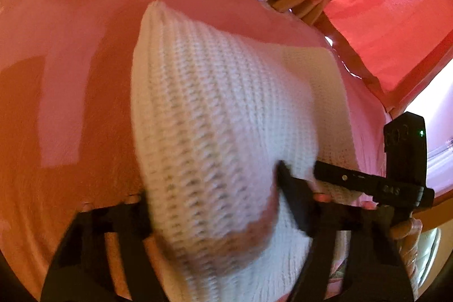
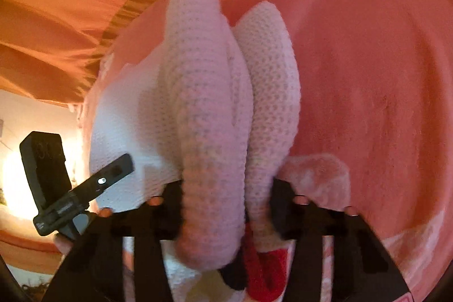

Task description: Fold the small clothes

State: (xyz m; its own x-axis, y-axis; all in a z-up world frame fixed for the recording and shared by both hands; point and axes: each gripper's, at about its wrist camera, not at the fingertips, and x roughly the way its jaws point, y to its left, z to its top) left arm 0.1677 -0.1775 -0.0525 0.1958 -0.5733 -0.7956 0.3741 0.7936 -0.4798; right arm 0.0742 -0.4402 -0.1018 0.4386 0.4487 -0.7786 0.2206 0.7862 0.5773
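Observation:
A white knitted garment (image 1: 215, 92) lies bunched on a pink cover (image 1: 85, 33). My left gripper (image 1: 212, 188) is shut on a thick raised fold of it, and the knit fills the gap between both black fingers. In the right wrist view the same white knit (image 2: 198, 75) rises in two rolled folds. My right gripper (image 2: 226, 188) is shut on them, with a finger pressing on each side. A red patch (image 2: 266, 268) shows low between the right fingers. Each view shows the other gripper close by at the garment's edge; its black finger (image 1: 354, 180) (image 2: 110, 177) touches the knit.
The pink cover (image 2: 368, 61) spreads wide around the garment. Orange-red draped fabric (image 1: 382, 19) (image 2: 56, 19) hangs along the far edge. A bright pale area (image 2: 17, 174) lies beyond the cover's side. A person's fingertips (image 1: 405, 228) grip the other tool's handle.

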